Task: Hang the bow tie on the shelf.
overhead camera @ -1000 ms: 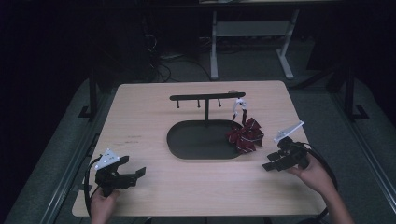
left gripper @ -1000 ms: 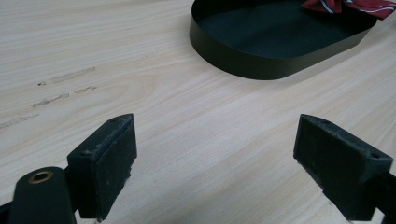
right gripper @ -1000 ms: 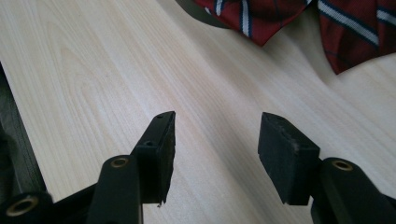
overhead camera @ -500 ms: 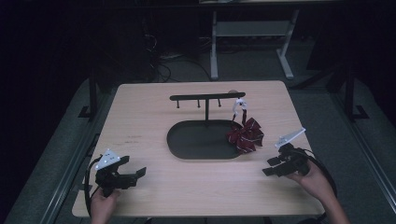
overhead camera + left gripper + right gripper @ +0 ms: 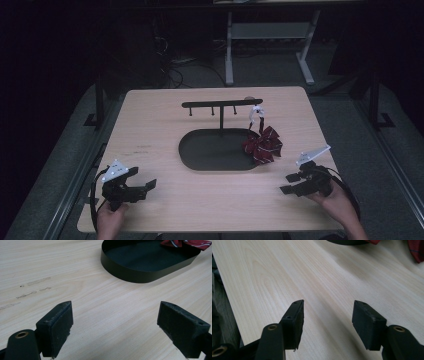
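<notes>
Both my grippers, left (image 5: pixel 134 189) and right (image 5: pixel 294 183), rest released, grasping nothing. Reaching carelessly, I might snag the bow (image 5: pixel 262 144) (hanging loosely) off its stand (image 5: pixel 221 105).

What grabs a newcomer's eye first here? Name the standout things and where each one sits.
The red striped bow stands out first, hanging by a white loop from the right end of the black T-shaped stand and draping over the right rim of the dark oval tray at the middle of the wooden table. Next come the two open hand-held claws, the left claw near the front left corner and the right claw near the front right, both empty.
</notes>
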A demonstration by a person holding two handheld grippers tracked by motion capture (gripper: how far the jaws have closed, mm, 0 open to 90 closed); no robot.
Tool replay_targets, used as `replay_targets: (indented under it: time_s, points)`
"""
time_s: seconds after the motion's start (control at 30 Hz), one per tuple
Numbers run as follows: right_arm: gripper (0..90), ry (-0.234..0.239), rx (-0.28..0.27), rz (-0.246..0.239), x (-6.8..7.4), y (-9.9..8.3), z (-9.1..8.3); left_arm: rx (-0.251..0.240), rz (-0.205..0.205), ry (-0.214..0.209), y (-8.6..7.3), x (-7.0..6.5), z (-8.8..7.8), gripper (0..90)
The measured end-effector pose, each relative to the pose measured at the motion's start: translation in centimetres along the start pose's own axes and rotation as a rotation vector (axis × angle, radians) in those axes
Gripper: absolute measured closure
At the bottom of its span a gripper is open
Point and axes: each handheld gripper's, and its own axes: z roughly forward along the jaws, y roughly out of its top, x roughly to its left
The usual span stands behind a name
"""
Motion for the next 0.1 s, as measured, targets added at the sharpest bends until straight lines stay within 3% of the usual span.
replay_targets:
  time_s: [0.1]
  points:
    - [39.8,-0.005,-0.005,-0.008,0.35,-0.15,0.1,-0.001,0.002,-0.001,0.03,0.01,0.01,13.1]
